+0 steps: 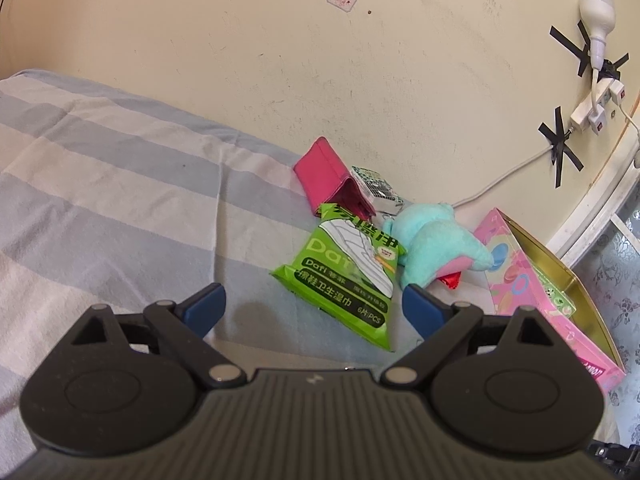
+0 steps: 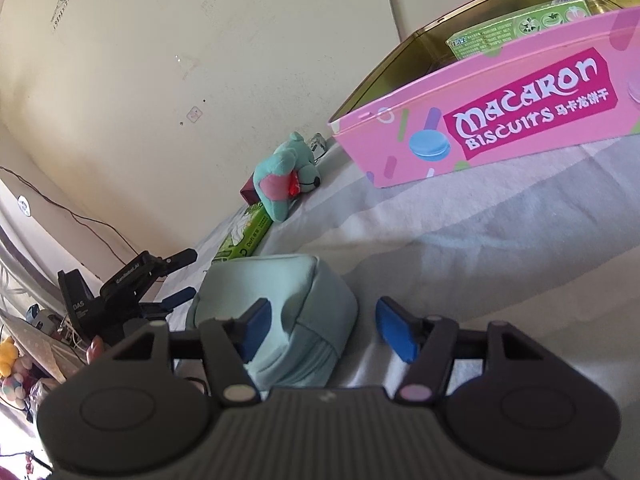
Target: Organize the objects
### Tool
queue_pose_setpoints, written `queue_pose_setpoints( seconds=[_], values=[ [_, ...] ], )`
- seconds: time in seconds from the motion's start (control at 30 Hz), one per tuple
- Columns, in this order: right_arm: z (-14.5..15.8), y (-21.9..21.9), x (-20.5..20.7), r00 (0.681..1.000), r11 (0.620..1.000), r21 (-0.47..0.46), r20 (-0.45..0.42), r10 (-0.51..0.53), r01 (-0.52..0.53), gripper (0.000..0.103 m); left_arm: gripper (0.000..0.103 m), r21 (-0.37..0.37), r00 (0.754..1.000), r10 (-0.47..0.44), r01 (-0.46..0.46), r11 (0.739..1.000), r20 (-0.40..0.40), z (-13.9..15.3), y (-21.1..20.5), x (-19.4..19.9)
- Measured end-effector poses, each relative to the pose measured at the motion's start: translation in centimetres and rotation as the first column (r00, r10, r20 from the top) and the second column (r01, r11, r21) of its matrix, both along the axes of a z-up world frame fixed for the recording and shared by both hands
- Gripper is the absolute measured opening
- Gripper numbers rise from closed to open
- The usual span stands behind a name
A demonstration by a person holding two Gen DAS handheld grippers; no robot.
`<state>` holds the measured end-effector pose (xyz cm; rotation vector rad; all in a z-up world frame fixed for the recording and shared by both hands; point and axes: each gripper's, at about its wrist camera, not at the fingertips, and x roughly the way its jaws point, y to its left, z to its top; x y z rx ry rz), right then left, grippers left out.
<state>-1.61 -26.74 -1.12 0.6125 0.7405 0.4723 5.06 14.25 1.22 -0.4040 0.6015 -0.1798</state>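
On the striped bed sheet (image 1: 120,184) lie a green wet-wipes pack (image 1: 344,276), a teal plush toy (image 1: 436,244), a pink wallet (image 1: 332,180) and a small patterned box (image 1: 374,186). My left gripper (image 1: 314,304) is open, just short of the wipes pack. An open pink macaron biscuit tin (image 2: 500,120) holds a green packet (image 2: 520,28). My right gripper (image 2: 320,326) is open, its fingers on either side of a pale teal pouch (image 2: 280,300), not closed on it. The plush toy (image 2: 284,176), the wipes pack (image 2: 244,236) and the left gripper (image 2: 180,276) also show in the right wrist view.
The cream wall (image 1: 320,80) runs along the bed's far edge. A power strip (image 1: 596,108) and a white bulb (image 1: 596,12) are taped to it at right, with a cable trailing down. Clutter and soft toys (image 2: 12,360) lie beyond the bed's left edge.
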Motion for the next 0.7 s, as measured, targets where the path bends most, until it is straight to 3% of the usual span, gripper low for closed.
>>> queue_pose_setpoints(
  seconds=[0.7],
  values=[
    [0.04, 0.04, -0.14, 1.000, 1.000, 0.000, 0.003, 0.000, 0.000, 0.061, 0.096, 0.004, 1.000, -0.008, 0.008, 1.000, 0.006, -0.07, -0.23, 0.03]
  ],
)
